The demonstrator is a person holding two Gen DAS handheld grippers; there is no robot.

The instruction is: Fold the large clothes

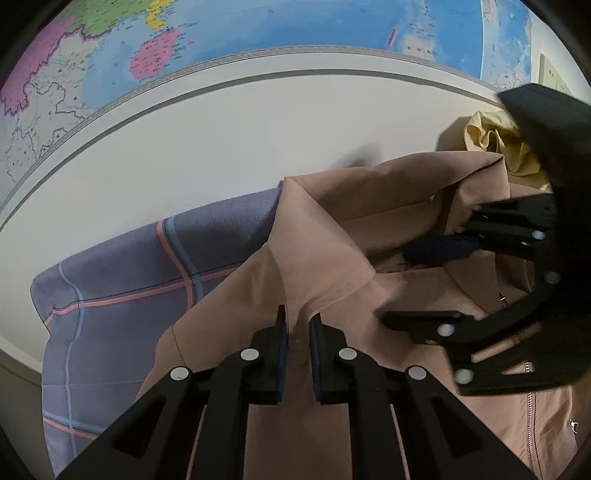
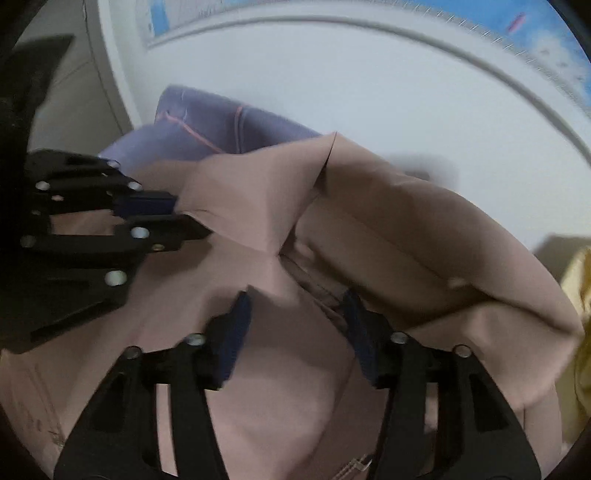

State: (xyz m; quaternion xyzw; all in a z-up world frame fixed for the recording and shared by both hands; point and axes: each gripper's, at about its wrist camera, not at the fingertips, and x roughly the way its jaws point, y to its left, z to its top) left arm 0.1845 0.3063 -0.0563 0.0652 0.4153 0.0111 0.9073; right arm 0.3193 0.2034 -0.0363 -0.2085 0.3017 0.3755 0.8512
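Note:
A tan zip-front jacket [image 1: 332, 251] lies crumpled on a purple checked bedsheet [image 1: 122, 280]. My left gripper [image 1: 297, 321] is shut on a raised fold of the jacket near its collar. It also shows in the right wrist view [image 2: 184, 218] at the left, pinching the fabric. My right gripper [image 2: 295, 306] is open above the jacket [image 2: 406, 251], its jaws wide apart with cloth below them. In the left wrist view the right gripper [image 1: 432, 280] hangs open over the jacket's collar at the right.
A yellow garment [image 1: 502, 147] lies bunched behind the jacket at the right, also in the right wrist view [image 2: 580, 295]. A white wall [image 1: 221, 147] with a large map [image 1: 258, 29] stands behind the bed.

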